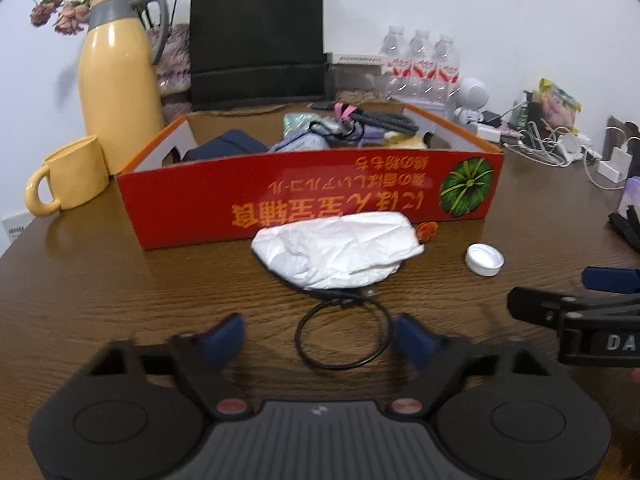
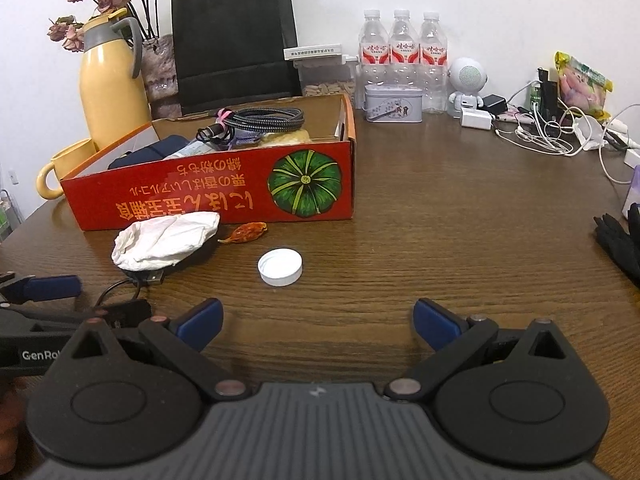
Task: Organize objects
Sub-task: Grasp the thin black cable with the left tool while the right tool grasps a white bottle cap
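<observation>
A red cardboard box (image 1: 304,196) with several items inside stands on the wooden table. In front of it lie a crumpled white tissue (image 1: 336,250), a small orange scrap (image 1: 426,231) and a white bottle cap (image 1: 484,259). A coiled black USB cable (image 1: 297,338) lies just below the tissue, between the blue pads of my left gripper (image 1: 320,334). The pads stand apart and do not touch it, so the gripper is open. My right gripper (image 2: 316,314) is open over bare table, with the cap (image 2: 280,266) just ahead of it and the tissue (image 2: 164,242) to its left.
Behind the box stand a yellow jug (image 1: 116,92), a yellow mug (image 1: 72,176) and a black paper bag (image 1: 256,40). Water bottles (image 2: 402,48), a tin (image 2: 394,102), a white robot figure (image 2: 468,82) and tangled chargers (image 2: 552,136) line the back right. Black gloves (image 2: 618,244) lie at the right edge.
</observation>
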### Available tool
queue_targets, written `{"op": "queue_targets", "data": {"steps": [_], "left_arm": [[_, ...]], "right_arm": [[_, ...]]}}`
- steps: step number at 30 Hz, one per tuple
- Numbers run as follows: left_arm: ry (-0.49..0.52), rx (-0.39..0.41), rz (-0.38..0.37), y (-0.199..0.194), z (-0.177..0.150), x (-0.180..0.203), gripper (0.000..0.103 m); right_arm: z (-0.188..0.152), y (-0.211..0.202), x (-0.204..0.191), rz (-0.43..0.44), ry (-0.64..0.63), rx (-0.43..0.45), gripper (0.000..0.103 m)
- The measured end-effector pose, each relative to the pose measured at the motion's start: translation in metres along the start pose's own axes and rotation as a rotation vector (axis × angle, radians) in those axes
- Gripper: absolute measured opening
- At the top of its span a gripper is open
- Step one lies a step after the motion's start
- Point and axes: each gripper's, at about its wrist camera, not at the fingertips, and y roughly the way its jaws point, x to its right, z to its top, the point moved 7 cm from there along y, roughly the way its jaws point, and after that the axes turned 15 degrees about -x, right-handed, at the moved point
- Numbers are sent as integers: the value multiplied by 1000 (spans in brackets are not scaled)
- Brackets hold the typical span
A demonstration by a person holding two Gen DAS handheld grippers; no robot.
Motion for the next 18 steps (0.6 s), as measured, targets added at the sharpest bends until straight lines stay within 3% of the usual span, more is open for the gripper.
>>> {"op": "queue_targets", "data": {"steps": [2,4,6,18], "left_arm": [[1,22,-28,-4,0,1,37],[-16,27,-36,-6,0,-1,29],[-30,41,-61,-10,0,-4,4],[-63,82,-46,-23,-6,-27,3]], "right_arm": [[0,1,1,1,4,-6,103],[-1,2,1,-3,7,-9,103],[-1,2,2,-2,14,-17,103],[-3,7,-4,-21,-8,-49,103]]}}
